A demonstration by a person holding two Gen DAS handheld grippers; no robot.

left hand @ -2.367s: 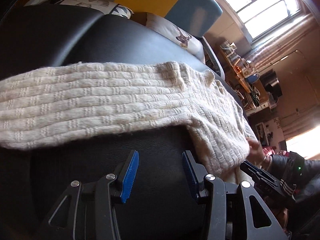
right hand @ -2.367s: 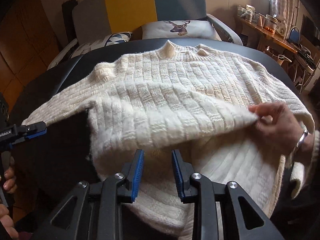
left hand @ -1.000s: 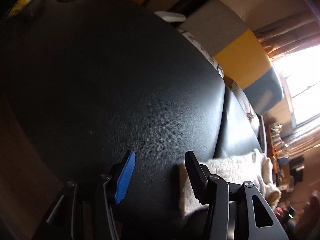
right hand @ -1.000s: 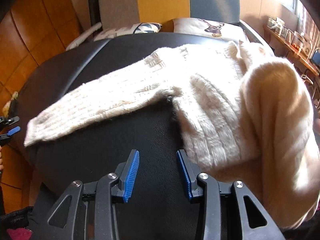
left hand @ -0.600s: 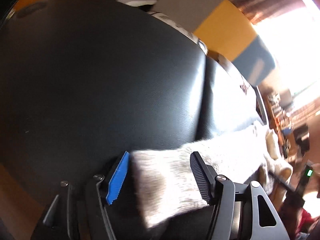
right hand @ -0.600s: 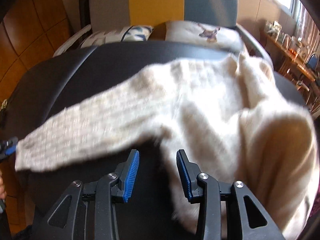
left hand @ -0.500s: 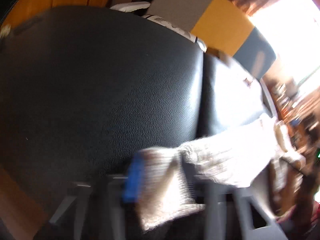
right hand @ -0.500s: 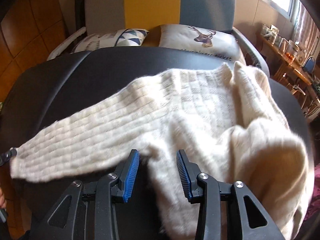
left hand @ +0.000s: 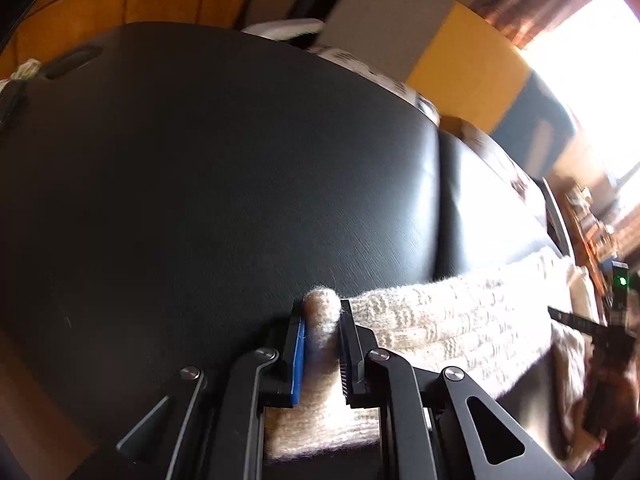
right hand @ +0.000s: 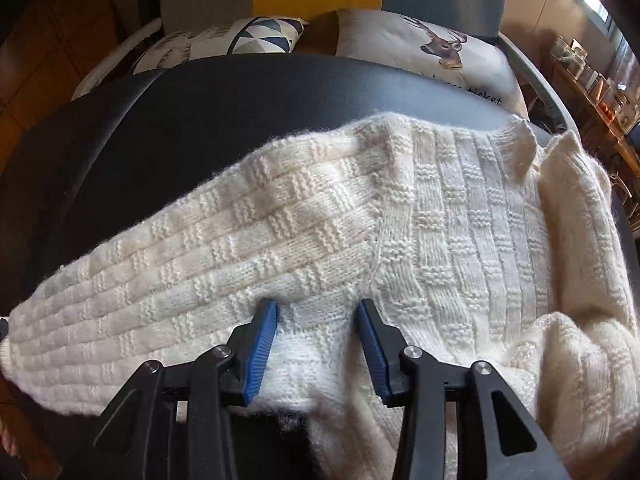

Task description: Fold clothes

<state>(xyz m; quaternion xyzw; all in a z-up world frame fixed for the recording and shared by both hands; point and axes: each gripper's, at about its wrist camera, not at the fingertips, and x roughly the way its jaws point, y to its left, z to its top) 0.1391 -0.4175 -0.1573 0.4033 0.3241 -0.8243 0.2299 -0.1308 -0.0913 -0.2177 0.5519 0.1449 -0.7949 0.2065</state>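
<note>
Fold barely begun: sweater lay on black counter, right side bunched over, sleeve still out; left claw pinched cuff, right claw spread at armpit.

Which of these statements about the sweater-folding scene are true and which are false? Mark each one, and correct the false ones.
1. The left claw is shut on the cuff of the sweater sleeve. True.
2. The right claw is clamped tight on the sweater. False: its jaws stand apart, with cream knit of the sweater between them.
3. The sweater lies on a black padded surface. True.
4. The sweater is plain dark blue. False: it is cream, with a basket-weave knit.
5. A cushion with a deer head sits beyond the black surface. True.
</note>
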